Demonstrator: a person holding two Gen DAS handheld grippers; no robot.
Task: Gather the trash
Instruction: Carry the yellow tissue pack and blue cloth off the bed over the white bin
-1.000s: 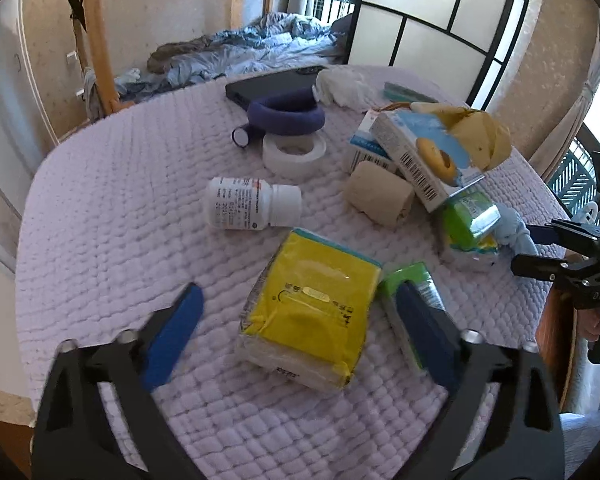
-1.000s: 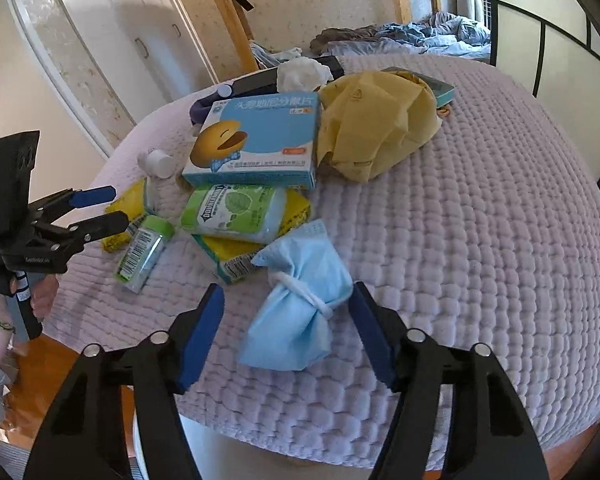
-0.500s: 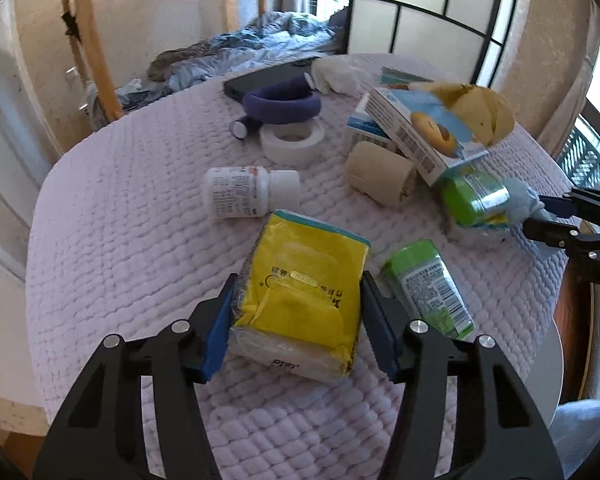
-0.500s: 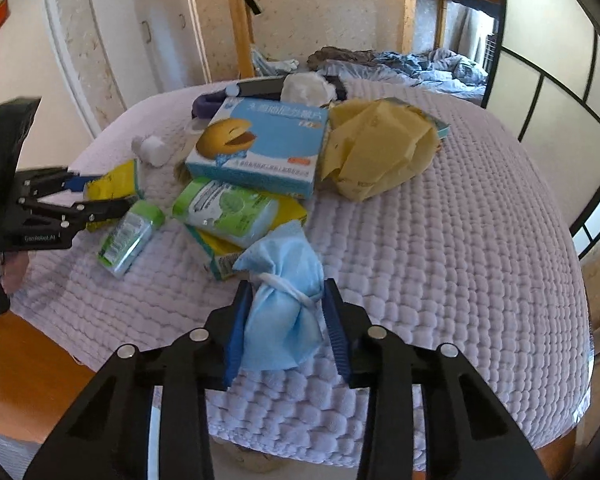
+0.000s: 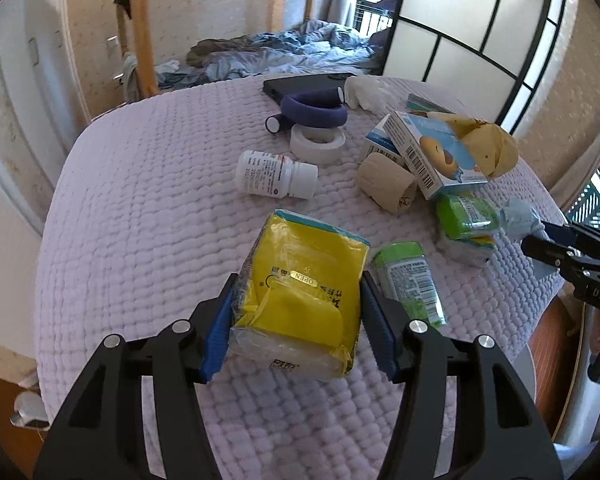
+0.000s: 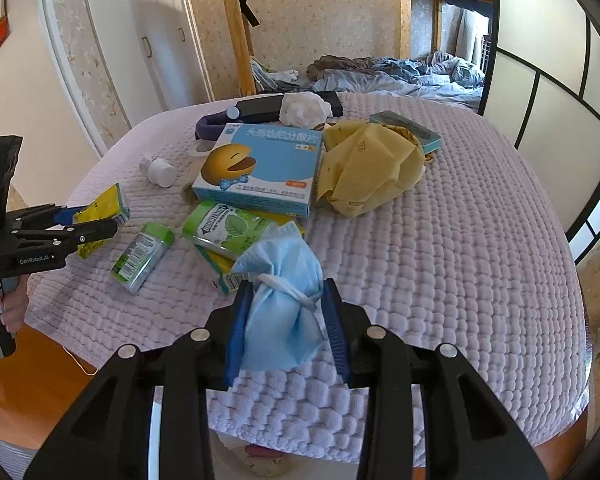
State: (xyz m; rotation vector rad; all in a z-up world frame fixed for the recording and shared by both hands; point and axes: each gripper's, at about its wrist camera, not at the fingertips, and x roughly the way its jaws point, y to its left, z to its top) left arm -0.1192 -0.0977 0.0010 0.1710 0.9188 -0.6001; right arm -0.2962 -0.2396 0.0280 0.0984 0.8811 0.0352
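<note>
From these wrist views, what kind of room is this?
Most likely a bedroom in a home. A wooden bunk-bed frame stands behind the lilac quilted table cover, rumpled blue-grey bedding lies beyond it, and white built-in wardrobe doors line the wall.

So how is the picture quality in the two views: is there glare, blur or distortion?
Left wrist view: strong fisheye bending with dark corners; daylight whitens the screen panels; the yellow pack in the left hand-held gripper is sharp. Right wrist view: the same bending; the blue mask in the right hand-held gripper is sharp, without glare.
</note>
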